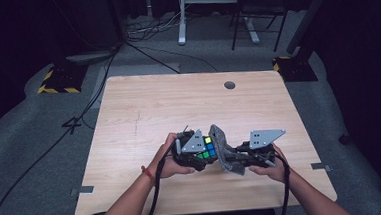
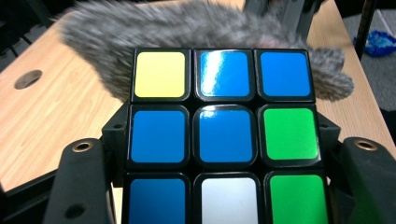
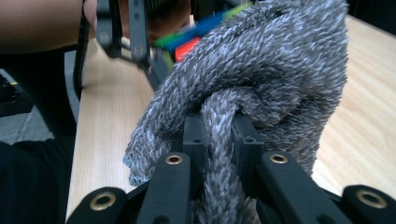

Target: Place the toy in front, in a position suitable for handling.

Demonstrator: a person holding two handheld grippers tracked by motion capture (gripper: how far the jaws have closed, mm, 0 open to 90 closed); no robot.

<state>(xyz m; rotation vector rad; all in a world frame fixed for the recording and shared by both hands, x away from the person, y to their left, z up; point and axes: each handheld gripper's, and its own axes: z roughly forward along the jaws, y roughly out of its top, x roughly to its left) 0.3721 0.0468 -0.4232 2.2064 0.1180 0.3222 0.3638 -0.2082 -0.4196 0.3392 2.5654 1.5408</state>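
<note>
Left gripper clamps the puzzle cube between its jaws, near the table edge at 6 o'clock. Right gripper pinches the grey cloth, at 3 o'clock of the cube, touching it.

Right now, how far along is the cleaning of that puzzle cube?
Both pickups look done: the left gripper holds the puzzle cube, and the right gripper is shut on the grey cloth. In hand: the cloth sits against the cube's far side. Left, probably: the remaining faces, then putting both down on the table.
</note>
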